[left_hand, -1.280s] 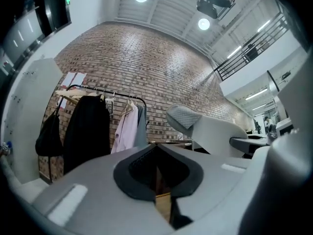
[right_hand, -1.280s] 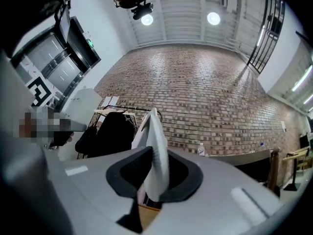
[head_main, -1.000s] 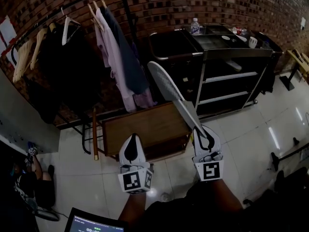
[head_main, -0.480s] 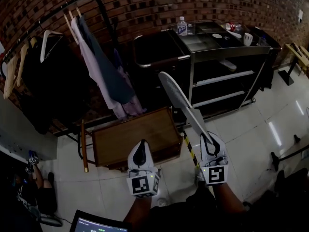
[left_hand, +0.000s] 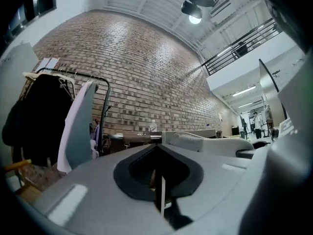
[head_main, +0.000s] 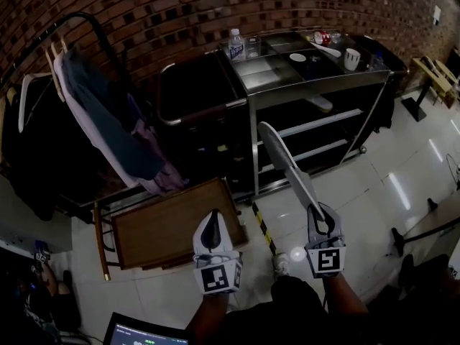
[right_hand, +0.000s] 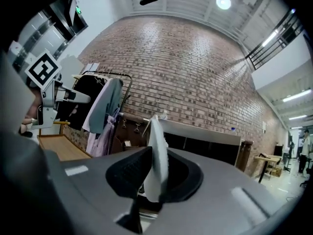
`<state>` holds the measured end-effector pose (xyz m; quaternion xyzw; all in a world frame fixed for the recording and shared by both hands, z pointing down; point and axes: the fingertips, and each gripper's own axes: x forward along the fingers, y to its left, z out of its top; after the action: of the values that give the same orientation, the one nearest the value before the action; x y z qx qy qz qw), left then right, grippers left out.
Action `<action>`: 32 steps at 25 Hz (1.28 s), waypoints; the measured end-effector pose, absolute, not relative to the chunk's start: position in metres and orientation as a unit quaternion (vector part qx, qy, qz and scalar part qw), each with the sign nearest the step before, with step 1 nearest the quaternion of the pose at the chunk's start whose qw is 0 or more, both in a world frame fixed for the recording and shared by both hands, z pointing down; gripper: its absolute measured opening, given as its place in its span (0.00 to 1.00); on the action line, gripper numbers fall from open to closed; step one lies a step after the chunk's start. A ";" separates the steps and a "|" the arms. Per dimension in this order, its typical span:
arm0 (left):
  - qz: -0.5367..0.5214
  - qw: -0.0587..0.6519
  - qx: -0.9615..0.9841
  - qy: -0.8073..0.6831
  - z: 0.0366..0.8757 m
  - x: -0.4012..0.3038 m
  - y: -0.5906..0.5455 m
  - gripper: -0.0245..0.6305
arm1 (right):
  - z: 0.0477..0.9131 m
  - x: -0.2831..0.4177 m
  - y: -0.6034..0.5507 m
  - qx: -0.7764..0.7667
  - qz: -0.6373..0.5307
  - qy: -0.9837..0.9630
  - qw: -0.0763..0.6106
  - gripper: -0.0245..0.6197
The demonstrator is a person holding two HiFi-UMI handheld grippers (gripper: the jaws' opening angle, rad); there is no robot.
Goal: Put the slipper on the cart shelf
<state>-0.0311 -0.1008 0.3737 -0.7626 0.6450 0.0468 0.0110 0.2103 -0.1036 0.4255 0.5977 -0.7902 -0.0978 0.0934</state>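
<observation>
A long white slipper [head_main: 287, 165] sticks out edge-up from my right gripper [head_main: 321, 218], which is shut on its heel end. The slipper's toe points at the black cart [head_main: 316, 85], whose pale shelves [head_main: 327, 121] are open to me; it stays short of them. In the right gripper view the slipper [right_hand: 157, 151] stands upright between the jaws of the right gripper [right_hand: 154, 180], with the cart [right_hand: 205, 136] behind. My left gripper [head_main: 212, 225] is shut and empty above the wooden table's corner; in its own view the left gripper [left_hand: 159, 180] has its jaws together.
Another white object [head_main: 320, 104] lies on the cart's upper shelf. A water bottle [head_main: 236, 43], a cup [head_main: 351, 58] and small items stand on the cart top. A low wooden table [head_main: 169, 225] sits at the left front, a clothes rack [head_main: 86, 113] with hanging garments beyond it, against a brick wall.
Both grippers have travelled right, away from the clothes rack and table and toward the cart. The slipper stays gripped and now points at the cart's shelves.
</observation>
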 end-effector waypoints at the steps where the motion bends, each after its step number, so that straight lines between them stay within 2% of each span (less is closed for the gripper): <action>1: 0.042 0.008 -0.762 0.646 0.379 -0.023 -0.110 0.06 | 0.431 0.220 -0.113 0.599 -0.089 -0.790 0.097 0.12; 13: 0.020 -0.020 -0.748 0.664 0.418 0.063 -0.214 0.06 | 0.475 0.282 -0.251 0.577 -0.013 -0.808 0.116 0.12; 22: 0.001 -0.015 -0.731 0.682 0.434 0.073 -0.267 0.06 | 0.507 0.296 -0.370 0.597 0.137 -0.790 0.028 0.11; 32: -0.009 -0.041 -0.719 0.694 0.436 0.062 -0.304 0.06 | 0.543 0.267 -0.468 0.589 0.314 -0.738 -0.100 0.11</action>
<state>0.0622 -0.3035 0.4356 -0.7190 0.6937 -0.0088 -0.0410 0.2670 -0.4679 0.5429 0.5891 -0.7380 0.3138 -0.0996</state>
